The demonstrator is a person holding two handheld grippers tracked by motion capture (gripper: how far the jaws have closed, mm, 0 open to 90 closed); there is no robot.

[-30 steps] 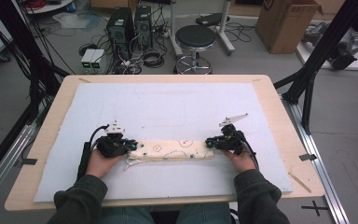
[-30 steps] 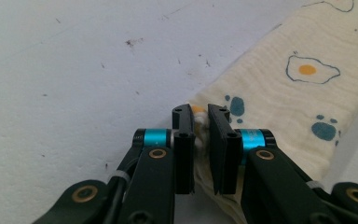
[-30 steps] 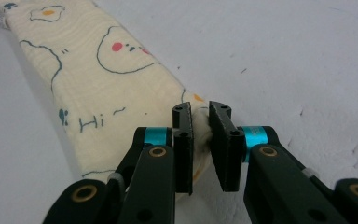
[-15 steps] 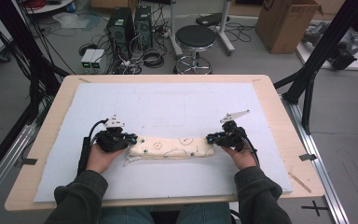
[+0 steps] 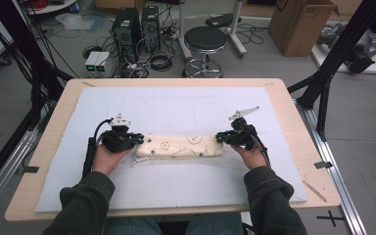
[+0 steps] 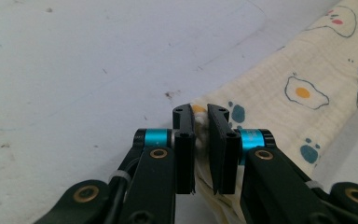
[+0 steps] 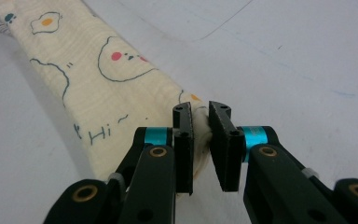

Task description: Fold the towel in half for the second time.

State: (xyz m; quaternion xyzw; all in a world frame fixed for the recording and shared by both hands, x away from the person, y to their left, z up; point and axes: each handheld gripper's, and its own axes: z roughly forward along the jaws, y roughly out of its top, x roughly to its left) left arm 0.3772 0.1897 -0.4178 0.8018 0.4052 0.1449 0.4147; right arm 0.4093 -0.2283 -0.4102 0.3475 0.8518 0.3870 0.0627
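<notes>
The fingers (image 6: 184, 149) of the left gripper (image 6: 200, 112) are pinching one end of the cloth (image 5: 181, 146), and the fingers (image 7: 182, 149) of the right gripper (image 7: 200, 109) are pinching the other end. Both sets of jaws are pressed close with a bunched bit of cloth between them. From above, the cloth lies in the middle of the mat (image 5: 176, 107), as a long narrow band. The left gripper (image 5: 129, 139) is at its 9 o'clock end and the right gripper (image 5: 221, 137) is at its 3 o'clock end. The cloth looks folded up already, since it is thin and thick like a strip, not spread flat. I think the folding is well along. What may be left is one more fold, or laying it down and letting go. Now count. There is one cloth, cream with little fried eggs and faces on it. There are two grippers, one in each hand. There is one white mat, and it lies on one table (image 5: 54, 147). Behind the table, at 12 o'clock, is one stool (image 5: 205, 39).
</notes>
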